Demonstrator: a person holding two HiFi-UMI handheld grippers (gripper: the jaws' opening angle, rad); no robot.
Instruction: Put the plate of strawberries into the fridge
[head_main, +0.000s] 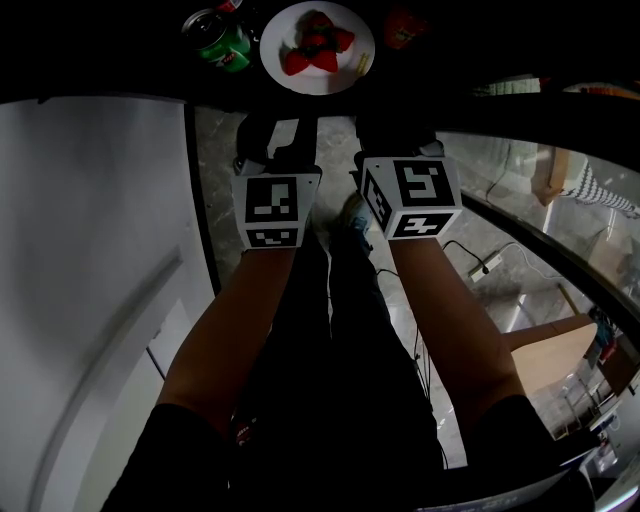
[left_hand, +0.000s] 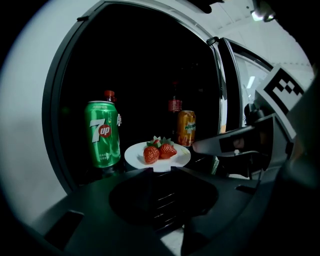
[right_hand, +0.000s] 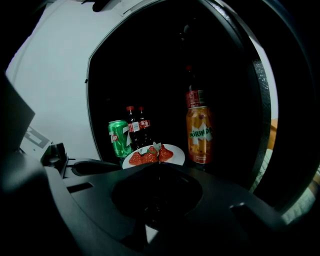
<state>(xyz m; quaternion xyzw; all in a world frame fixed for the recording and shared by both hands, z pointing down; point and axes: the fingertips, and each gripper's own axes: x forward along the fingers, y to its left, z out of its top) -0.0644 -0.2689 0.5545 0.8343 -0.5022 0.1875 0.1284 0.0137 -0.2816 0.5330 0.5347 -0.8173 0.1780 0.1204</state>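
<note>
A white plate (head_main: 332, 80) with several strawberries (head_main: 318, 45) rests on a shelf inside the dark, open fridge. My left gripper (head_main: 283, 135) and right gripper (head_main: 395, 135) hang side by side just in front of the plate, both shut and holding nothing. In the left gripper view the shut tips (left_hand: 161, 170) sit at the plate's (left_hand: 135, 156) near rim, and the right gripper (left_hand: 200, 146) reaches in from the right. The right gripper view shows its tips (right_hand: 157, 165) just short of the strawberries (right_hand: 147, 156). I cannot tell whether either touches the rim.
A green 7up can (left_hand: 103, 134) stands left of the plate, an orange Mirinda can (right_hand: 200, 134) right of it, and cola bottles (right_hand: 136, 127) behind. The white fridge door (head_main: 90, 300) is swung open at my left. A power strip (head_main: 482, 266) and wooden furniture (head_main: 550, 355) are on the right.
</note>
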